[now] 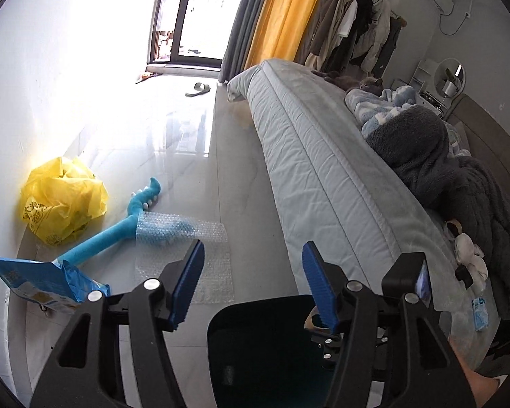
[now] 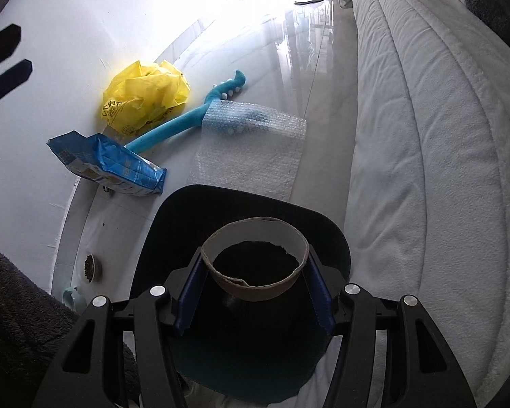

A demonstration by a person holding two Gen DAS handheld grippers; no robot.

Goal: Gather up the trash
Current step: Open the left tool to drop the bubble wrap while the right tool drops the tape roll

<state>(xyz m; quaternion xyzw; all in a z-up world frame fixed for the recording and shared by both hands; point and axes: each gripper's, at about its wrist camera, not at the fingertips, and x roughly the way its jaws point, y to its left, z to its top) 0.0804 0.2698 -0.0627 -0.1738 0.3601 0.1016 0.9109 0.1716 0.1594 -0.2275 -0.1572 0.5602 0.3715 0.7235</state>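
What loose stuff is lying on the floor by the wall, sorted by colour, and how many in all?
Yellow: 1, the crumpled plastic bag.
Blue: 2, the foam toy stick and the torn packet.
Clear: 1, the bubble wrap sheet, lying over part of the stick.
Total: 4.

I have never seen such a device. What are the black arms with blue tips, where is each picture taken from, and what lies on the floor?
A person holds two hand-held grippers; a camera on each looks along its fingers. The left view shows the left gripper open and empty. The right view shows the right gripper holding a brown cardboard tape ring above a dark bin opening. On the pale floor lie a crumpled yellow plastic bag, a blue foam toy guitar, a clear bubble wrap sheet and a blue paper packet. A grey-covered bed stands alongside.
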